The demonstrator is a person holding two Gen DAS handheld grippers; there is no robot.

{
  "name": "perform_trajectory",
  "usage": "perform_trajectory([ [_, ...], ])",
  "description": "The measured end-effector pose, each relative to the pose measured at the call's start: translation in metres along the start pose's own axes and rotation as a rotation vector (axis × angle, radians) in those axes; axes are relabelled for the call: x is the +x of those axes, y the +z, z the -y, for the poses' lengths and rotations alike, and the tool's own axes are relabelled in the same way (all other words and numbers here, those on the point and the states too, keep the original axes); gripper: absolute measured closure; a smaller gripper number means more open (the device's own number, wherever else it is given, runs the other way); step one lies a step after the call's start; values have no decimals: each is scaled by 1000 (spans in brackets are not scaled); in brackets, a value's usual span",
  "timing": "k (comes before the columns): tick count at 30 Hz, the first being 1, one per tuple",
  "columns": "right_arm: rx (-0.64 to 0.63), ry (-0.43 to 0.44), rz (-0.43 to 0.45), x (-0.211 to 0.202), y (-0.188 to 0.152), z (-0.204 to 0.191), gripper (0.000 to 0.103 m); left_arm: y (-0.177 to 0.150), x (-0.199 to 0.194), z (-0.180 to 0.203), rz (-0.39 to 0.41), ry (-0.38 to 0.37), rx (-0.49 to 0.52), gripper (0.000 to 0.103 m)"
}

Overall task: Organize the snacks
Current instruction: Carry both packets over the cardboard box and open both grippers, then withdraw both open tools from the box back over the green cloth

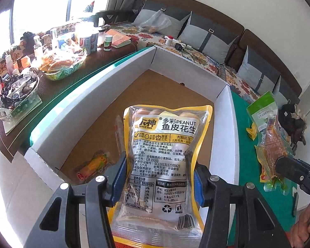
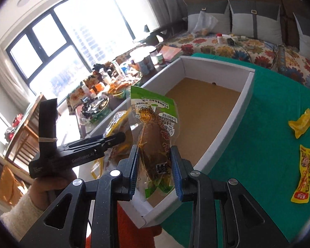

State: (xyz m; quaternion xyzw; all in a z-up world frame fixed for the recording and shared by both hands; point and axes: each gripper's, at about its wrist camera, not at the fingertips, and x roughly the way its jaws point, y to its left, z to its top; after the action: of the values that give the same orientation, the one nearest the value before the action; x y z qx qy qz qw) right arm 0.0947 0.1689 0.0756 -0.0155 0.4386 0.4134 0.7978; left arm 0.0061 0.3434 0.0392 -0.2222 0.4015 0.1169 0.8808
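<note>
My left gripper (image 1: 158, 171) is shut on a yellow-edged peanut bag (image 1: 165, 144) and holds it upright over the near end of the white cardboard box (image 1: 88, 103). A small orange snack packet (image 1: 93, 165) lies on the box floor, left of the bag. My right gripper (image 2: 155, 165) is shut on a green-topped clear pouch with a brown snack (image 2: 153, 132), held over the box's near end (image 2: 233, 124). That pouch also shows in the left wrist view (image 1: 266, 128), right of the box. The left gripper (image 2: 113, 140) with its bag shows in the right wrist view.
The box stands on a green cloth (image 2: 268, 165). A yellow wrapped snack (image 2: 302, 123) and a long yellow sausage packet (image 2: 302, 175) lie on the cloth right of the box. A cluttered side table (image 1: 41, 62) with bottles and bowls stands left. A sofa with cushions (image 1: 206, 35) is behind.
</note>
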Motion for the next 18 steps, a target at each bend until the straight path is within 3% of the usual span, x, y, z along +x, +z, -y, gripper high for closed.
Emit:
perform_trajectory([
  [3, 22, 10, 2, 20, 2, -2, 71, -3, 5, -2, 10, 66, 2, 43],
  [5, 32, 26, -9, 31, 0, 0, 58, -6, 8, -4, 19, 99, -8, 30],
  [6, 35, 13, -24, 35, -1, 0, 40, -7, 7, -5, 28, 113, -13, 23],
  [7, 37, -5, -27, 35, -3, 2, 37, -8, 5, -5, 41, 122, -17, 22],
  [12, -2, -55, 22, 7, -26, 30, 37, -16, -10, 6, 77, 103, 2, 21],
  [14, -37, -123, 41, -8, -49, 56, 29, -20, -18, 21, 96, 86, 35, 20],
  [18, -56, -390, -11, -34, -117, 135, 29, -31, -32, 70, 120, 2, 123, 13],
])
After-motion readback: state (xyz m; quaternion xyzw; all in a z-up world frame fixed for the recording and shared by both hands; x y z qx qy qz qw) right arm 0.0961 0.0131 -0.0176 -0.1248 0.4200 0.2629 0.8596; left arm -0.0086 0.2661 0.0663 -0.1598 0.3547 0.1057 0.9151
